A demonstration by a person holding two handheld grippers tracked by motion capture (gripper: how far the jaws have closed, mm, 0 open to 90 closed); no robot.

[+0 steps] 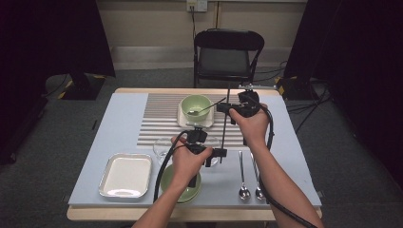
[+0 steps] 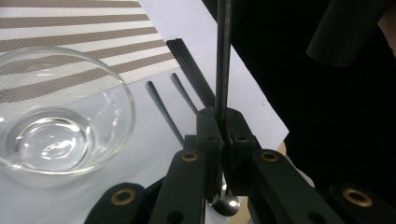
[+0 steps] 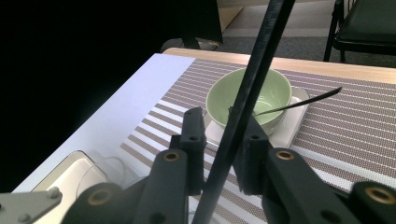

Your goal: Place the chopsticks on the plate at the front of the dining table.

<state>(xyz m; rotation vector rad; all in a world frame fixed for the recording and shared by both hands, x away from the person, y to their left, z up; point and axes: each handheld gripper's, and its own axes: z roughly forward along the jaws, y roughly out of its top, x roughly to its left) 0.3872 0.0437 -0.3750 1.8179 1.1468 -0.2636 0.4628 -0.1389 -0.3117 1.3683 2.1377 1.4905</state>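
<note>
Black rod: a thin dark stick (image 1: 225, 124) stands nearly upright above the table, gripped low by one gripper and passing the other higher up.
Left gripper (image 1: 219, 153): its jaws are closed tight around the lower part of the rod; in the left gripper view the rod (image 2: 223, 60) rises straight up from between them.
Right gripper (image 1: 222, 108): its jaws stand a little apart with the rod (image 3: 243, 112) slanting up through the gap; I cannot tell whether they press on it.
Glass bowl (image 1: 164, 148): clear, sitting just beside the left hand at the edge of the striped mat.
Green bowl (image 1: 196, 108): on a small white square dish (image 1: 182, 119) on the striped mat (image 1: 157, 118), a spoon (image 1: 207, 109) leaning in it with the handle pointing toward the right gripper.
Green plate (image 1: 179, 186): near the table's front edge, partly under the left wrist.
White tray (image 1: 125, 175): front left, apart from the rest.
Two spoons (image 1: 243, 176): lying side by side on the pale blue table cover, bowls toward the person, between the two forearms.
Folding chair (image 1: 227, 53): dark, beyond the far edge of the table.
</note>
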